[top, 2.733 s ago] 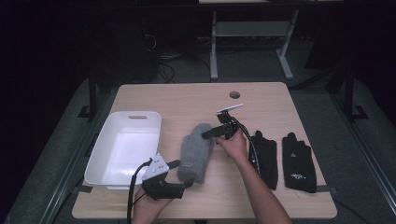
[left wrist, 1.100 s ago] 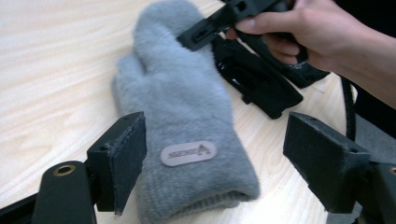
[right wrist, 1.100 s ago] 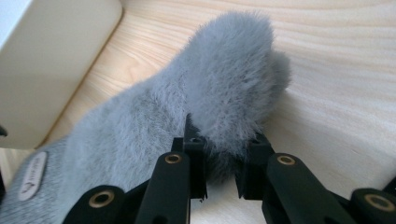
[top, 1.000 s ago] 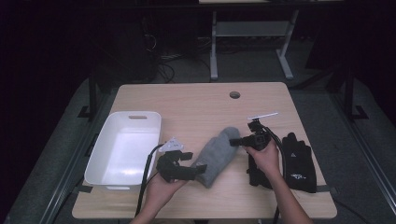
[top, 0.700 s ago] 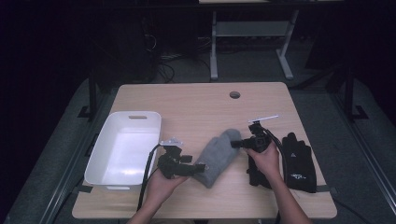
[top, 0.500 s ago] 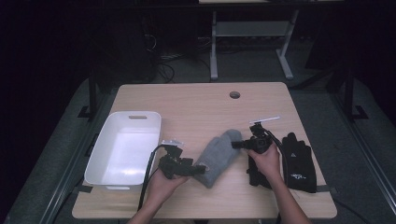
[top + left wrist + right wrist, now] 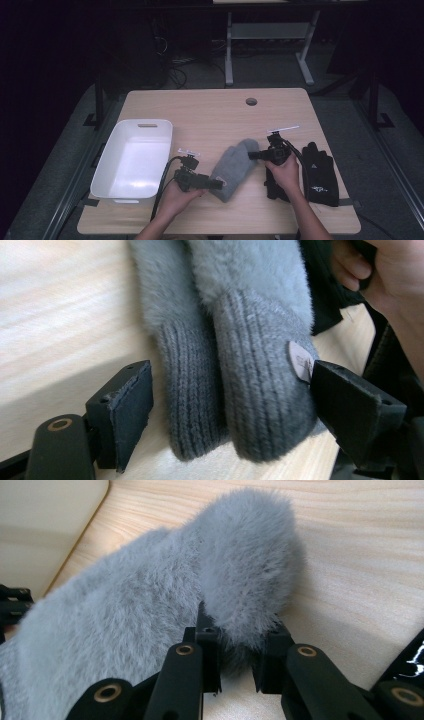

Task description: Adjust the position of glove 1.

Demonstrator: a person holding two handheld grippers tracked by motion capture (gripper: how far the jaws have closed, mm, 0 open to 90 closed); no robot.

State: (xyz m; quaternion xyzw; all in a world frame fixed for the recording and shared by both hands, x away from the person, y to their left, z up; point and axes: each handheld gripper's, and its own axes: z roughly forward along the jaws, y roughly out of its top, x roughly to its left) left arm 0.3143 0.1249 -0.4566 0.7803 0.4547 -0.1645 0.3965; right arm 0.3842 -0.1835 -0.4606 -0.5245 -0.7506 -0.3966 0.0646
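A pair of grey fuzzy mittens (image 7: 235, 162) lies stacked on the wooden table (image 7: 210, 115), knit cuffs toward the person. My left gripper (image 7: 212, 184) sits at those cuffs. In the left gripper view both ribbed cuffs (image 7: 240, 365) lie between the jaws of the left gripper (image 7: 230, 380), which have just been opening; one pad stands clear of the knit and the other is beside the label. My right gripper (image 7: 252, 155) is shut on the fluffy tip of the mittens (image 7: 240, 580), pinching the pile between the pads of the right gripper (image 7: 237, 645).
A white bin (image 7: 132, 157) stands at the table's left. Black gloves (image 7: 319, 170) lie at the right, one partly under the right hand. A cable hole (image 7: 251, 101) is at the back of the table. Dark floor and a metal stand lie beyond.
Since the earliest frame the mittens and the right gripper have shifted right, and the left gripper has come up to the cuffs. In the last second the left gripper sank slightly.
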